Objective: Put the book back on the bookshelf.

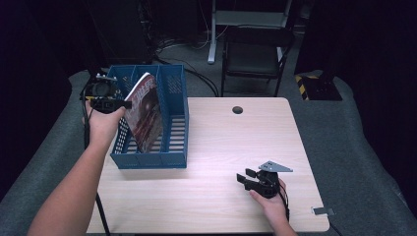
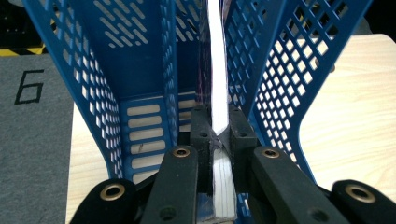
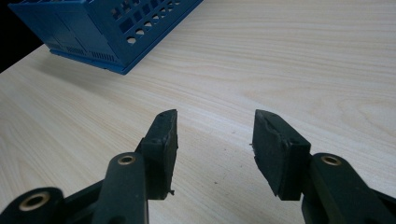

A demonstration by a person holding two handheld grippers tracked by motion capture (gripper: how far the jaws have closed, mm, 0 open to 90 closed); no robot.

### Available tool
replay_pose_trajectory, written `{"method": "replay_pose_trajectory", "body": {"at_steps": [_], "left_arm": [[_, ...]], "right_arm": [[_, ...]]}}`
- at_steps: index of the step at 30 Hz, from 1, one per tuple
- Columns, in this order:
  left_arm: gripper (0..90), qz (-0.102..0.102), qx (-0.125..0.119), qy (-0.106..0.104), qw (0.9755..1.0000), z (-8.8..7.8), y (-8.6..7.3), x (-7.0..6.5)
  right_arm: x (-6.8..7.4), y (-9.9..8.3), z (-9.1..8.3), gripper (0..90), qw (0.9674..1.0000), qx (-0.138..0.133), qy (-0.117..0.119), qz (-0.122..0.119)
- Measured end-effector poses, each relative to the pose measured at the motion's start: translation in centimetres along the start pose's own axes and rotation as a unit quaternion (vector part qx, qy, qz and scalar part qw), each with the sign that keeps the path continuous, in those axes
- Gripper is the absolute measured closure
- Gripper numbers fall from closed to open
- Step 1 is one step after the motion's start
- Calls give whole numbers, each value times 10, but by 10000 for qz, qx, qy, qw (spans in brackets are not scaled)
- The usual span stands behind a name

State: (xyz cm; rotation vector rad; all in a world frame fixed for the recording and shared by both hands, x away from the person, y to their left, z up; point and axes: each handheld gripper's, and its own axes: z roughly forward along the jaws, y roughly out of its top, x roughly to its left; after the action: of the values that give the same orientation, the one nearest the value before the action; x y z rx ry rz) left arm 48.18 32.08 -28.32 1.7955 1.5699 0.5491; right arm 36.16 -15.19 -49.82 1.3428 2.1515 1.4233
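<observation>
Glossy paper magazine (image 1: 145, 110); perforated blue plastic rack (image 1: 174, 93); pale wood-grain table (image 1: 231, 142) (matt).

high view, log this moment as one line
left gripper shut on red-covered magazine | magazine tilted in blue perforated plastic file rack | right gripper open, idle over light wooden table

Blue perforated rack (image 1: 172, 98), red-covered magazine (image 1: 145, 113), pale wood-grain table (image 1: 221, 142)

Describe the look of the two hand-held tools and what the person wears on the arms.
Both tools are black, each with two jaws on linked arms joined by brass-coloured rivets. The right tool carries a grey three-cornered plate on top, and a dark cable trails from it. The left tool has a round black body. Both forearms are bare, without sleeves.
</observation>
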Motion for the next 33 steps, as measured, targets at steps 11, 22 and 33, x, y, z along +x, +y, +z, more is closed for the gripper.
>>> {"method": "replay_pose_trajectory", "body": {"at_steps": [11, 22, 33], "left_arm": [[839, -385, -217, 176, 9989, 5, 11, 3], [839, -443, -541, 410, 9967, 11, 16, -2], [838, -357, -759, 585, 9948, 19, 7, -2]], "right_arm": [[-1, 0, 0, 503, 10000, -5, 2, -6], [-1, 1, -3, 503, 10000, -43, 7, 21], [0, 0, -2, 503, 10000, -29, 25, 26]]}}
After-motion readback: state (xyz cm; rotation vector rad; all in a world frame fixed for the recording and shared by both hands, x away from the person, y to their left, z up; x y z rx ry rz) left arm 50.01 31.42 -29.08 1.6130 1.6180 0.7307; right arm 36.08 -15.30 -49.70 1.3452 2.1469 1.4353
